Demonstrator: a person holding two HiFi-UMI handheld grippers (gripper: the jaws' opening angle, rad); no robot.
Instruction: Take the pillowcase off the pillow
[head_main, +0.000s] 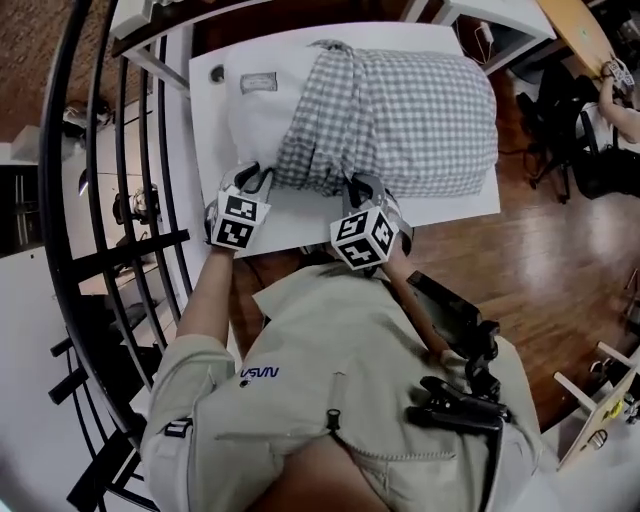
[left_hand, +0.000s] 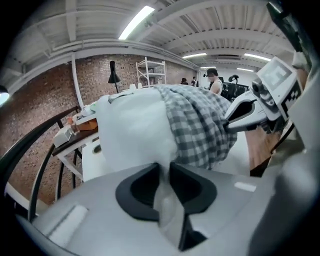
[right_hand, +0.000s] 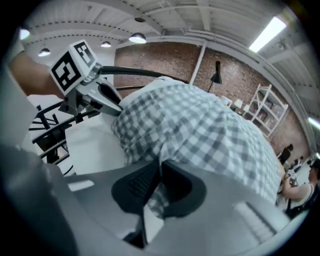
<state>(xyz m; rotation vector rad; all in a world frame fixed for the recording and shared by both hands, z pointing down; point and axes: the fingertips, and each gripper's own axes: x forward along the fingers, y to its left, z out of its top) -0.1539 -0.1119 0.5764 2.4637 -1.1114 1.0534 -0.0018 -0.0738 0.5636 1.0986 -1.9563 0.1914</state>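
Your left tongs (left_hand: 165, 170) are clamped on a pinch of the bare white pillow (head_main: 250, 120). Your right tongs (right_hand: 160, 172) are clamped on a fold of the checked pillowcase (head_main: 400, 110) at its near edge.

The pillow lies on the white surface (head_main: 460, 205) just beyond both tongs, with its long axis running left to right across your front. Its left end is already bare. The pillowcase is bunched from about the middle toward the right end, with its open hem facing left.

So the case has to come off to the right, along that long axis. The right hand is the nearer one for that pull, and the left looks placed to hold the pillow back.

A small sewn label (head_main: 258, 83) sits on the bare pillow near its far edge, but its print is too small to read. The dark lettering (head_main: 258, 373) on your shirt shows upside down and I cannot read it with any certainty.
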